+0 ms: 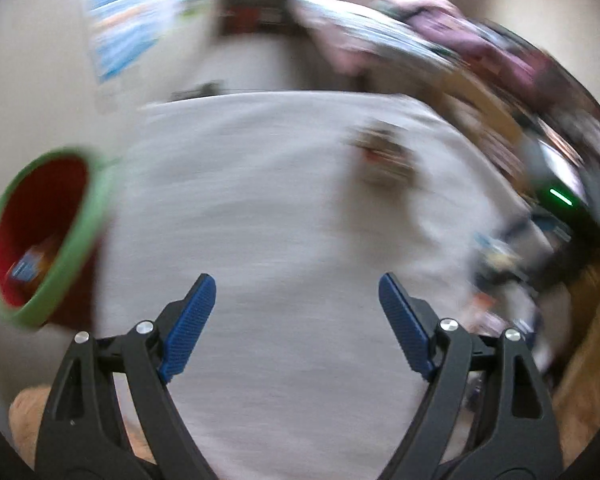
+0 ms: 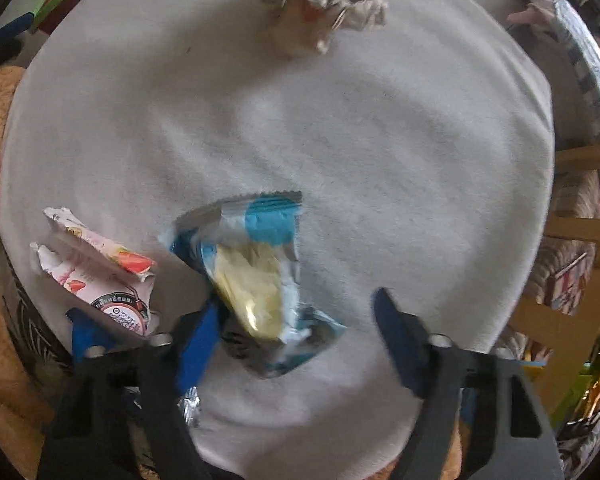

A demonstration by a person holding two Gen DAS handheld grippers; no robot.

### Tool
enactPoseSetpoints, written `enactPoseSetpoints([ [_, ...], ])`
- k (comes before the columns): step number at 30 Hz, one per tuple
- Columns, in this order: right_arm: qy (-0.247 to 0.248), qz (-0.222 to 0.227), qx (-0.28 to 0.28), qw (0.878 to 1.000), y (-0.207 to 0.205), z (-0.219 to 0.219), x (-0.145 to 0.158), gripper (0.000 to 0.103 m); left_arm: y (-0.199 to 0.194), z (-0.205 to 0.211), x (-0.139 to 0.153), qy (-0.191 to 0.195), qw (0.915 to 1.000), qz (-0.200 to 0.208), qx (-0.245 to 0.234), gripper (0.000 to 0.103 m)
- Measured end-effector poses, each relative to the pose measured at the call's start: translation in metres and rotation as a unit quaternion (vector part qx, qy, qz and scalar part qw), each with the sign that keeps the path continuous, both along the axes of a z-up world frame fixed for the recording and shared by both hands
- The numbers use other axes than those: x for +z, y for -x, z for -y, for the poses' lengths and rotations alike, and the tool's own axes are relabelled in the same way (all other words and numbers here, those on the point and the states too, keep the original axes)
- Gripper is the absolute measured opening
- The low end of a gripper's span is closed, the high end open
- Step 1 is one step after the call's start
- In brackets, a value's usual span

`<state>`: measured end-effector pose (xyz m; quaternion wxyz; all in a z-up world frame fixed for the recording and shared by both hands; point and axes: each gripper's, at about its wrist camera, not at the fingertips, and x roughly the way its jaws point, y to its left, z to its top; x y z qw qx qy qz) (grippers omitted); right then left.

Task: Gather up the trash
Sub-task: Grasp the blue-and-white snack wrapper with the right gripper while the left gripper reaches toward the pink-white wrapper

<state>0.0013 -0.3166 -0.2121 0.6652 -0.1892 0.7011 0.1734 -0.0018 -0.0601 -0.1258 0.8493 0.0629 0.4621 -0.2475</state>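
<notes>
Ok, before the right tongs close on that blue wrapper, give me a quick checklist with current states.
1. Blue and yellow wrapper between the right tongs: ok, lying on the white cloth beside the left finger.
2. Pads pressing on it: not ok, a gap shows on the right side.
3. Pink strawberry wrapper clear of the grip: ok, it sits outside the left finger.
4. Left tongs free: ok, open and empty.
5. Red bin with green rim within sight: ok, something already inside.
6. Crumpled paper reachable: cannot tell.
</notes>
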Motion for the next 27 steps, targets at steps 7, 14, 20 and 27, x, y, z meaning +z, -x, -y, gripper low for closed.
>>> enactPoseSetpoints([
  [7, -0.038, 0.057, -0.06, 0.996, -0.017, 0.014, 0.022, 0.042, 0.033, 0.07, -0.011, 0.012, 0.9856, -0.049, -0.162, 0.081],
  [14, -0.09, 0.142, -0.142, 0.976, -0.035, 0.026, 0.051, 0.042, 0.054, 0.101, -0.043, -0.033, 0.9695, -0.097, -0.222, 0.081],
  [20, -0.131, 0.16, -0.174, 0.963, -0.043, 0.017, 0.062, 0.042, 0.053, 0.118, -0.059, -0.048, 0.9651, -0.111, -0.232, 0.081],
  [27, -0.14, 0.166, -0.189, 0.958, -0.054, 0.023, 0.068, 0.042, 0.057, 0.137, -0.072, -0.061, 0.9594, -0.113, -0.251, 0.075],
])
